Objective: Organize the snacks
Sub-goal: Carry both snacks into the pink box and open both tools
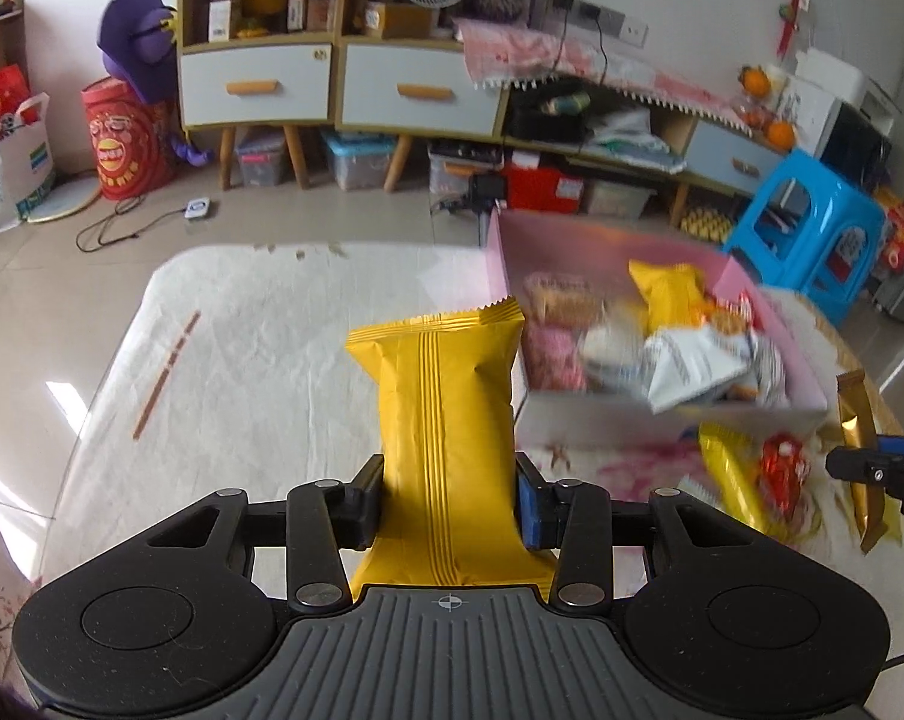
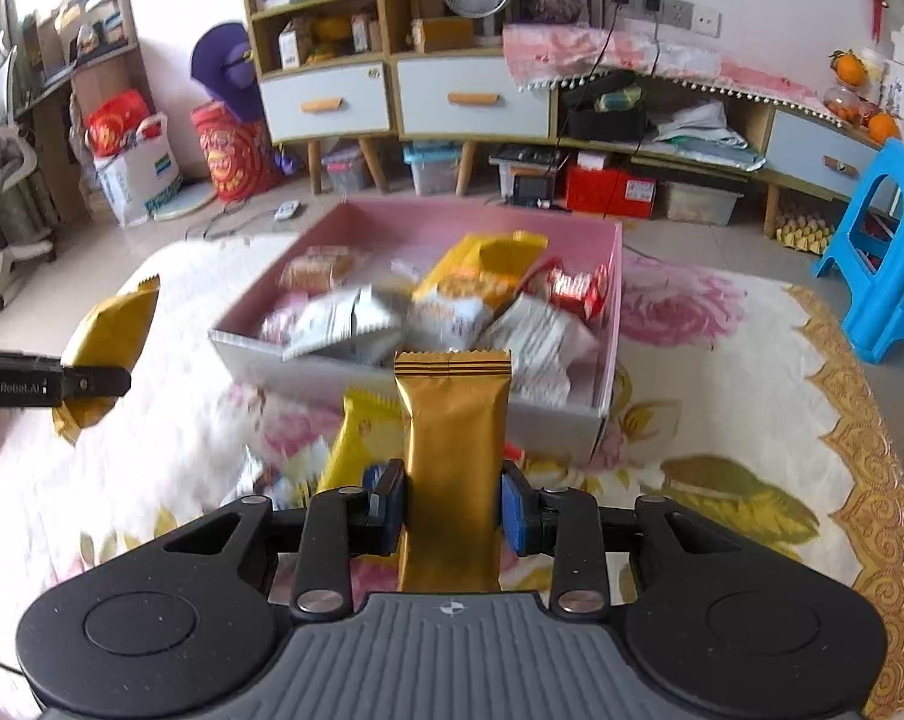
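**Yellow and gold packets held up, pink box waiting beyond**

Yellow foil fills the left gripper (image 1: 449, 507): its jaws pinch a puffy yellow snack packet (image 1: 443, 414) across the lower middle, and the crimped top stands up clear of the flowered tablecloth (image 1: 260, 324). The right gripper (image 2: 452, 507) is pressed together on a slim gold bar wrapper (image 2: 452, 456), also gripped low, with the sealed end pointing away. Both packets hang above the cloth, near the pink box (image 2: 416, 222), which sits farther off and already holds a jumble of silver, yellow and red packets. A yellow packet (image 2: 356, 444) and a small red sweet (image 1: 782, 471) lie loose on the cloth in front of the box.

Both snacks look light and soft. The film probably crinkles and slides, and the pillow pack likely has air inside, so a hard squeeze could crush what is in it. A hold across the flat middle, as now, seems safer than one on the thin crimped ends, which would fold.
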Tool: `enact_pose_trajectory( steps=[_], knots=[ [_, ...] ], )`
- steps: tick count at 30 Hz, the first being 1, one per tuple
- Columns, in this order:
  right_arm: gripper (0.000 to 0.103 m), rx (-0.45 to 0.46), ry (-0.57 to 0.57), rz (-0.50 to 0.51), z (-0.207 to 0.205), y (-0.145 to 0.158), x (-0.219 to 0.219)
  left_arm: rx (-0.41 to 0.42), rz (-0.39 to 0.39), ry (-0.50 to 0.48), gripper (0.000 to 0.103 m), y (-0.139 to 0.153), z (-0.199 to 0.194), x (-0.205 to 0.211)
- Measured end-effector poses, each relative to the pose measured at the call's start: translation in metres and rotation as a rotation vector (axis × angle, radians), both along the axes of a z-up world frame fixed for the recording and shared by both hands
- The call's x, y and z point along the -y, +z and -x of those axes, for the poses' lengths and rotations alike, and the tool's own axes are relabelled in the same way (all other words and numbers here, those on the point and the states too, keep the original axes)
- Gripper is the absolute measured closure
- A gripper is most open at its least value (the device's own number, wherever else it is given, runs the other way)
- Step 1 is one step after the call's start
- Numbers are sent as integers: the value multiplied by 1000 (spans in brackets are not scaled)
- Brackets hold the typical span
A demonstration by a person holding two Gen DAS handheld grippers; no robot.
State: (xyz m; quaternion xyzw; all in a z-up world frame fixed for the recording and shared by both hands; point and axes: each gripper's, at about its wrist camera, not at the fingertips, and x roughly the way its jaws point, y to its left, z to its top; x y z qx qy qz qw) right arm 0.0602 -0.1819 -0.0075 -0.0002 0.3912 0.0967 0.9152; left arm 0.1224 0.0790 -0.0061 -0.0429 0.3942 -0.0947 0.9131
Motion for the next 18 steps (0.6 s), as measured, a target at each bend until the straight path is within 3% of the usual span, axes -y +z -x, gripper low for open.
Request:
enact_pose_trajectory(
  steps=[11,18],
  knots=[
    [80,27,-79,-75,-33,11,-7,41,102,43,64,12,-32,34],
    [80,18,-138,-131,-64,10,-1,76,123,-20,64,16,-64,73]
  ],
)
